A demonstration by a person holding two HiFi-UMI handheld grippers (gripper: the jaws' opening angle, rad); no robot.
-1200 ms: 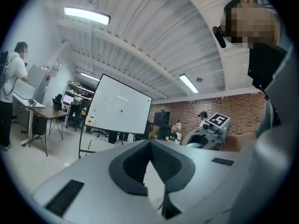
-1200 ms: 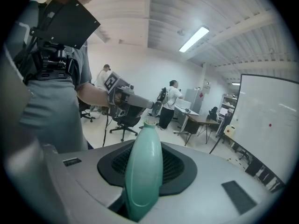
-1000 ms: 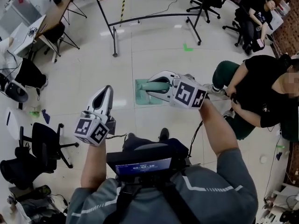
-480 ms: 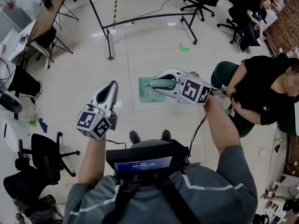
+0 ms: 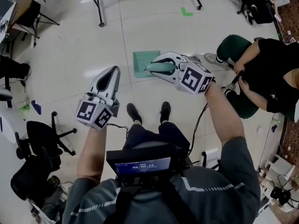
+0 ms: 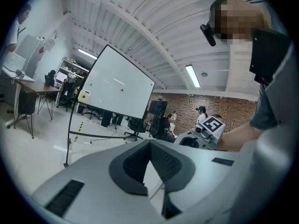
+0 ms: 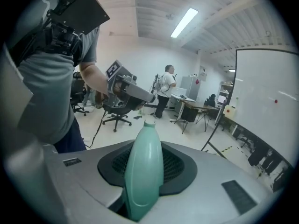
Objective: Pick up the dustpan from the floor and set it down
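Observation:
My right gripper (image 5: 156,66) is shut on the pale green handle (image 5: 162,68) of the dustpan, out in front of me and a little right. The flat green pan (image 5: 140,62) shows just past the fingertips, low over the pale floor; I cannot tell whether it touches. In the right gripper view the handle (image 7: 144,171) stands up between the dark pads and the pan is hidden. My left gripper (image 5: 112,71) hangs at the left, apart from the dustpan. In the left gripper view its pads (image 6: 161,164) meet at the tip with nothing between them.
A person in black (image 5: 271,73) sits close on the right. A black office chair (image 5: 42,143) stands at the left. The whiteboard stand's legs (image 5: 99,8) and a green tape mark (image 5: 187,12) lie ahead. My shoes (image 5: 133,112) are just below the grippers.
Both grippers have sunk toward the floor and the view has tipped further down. The dustpan's handle has stayed in the right gripper. The left gripper stays shut.

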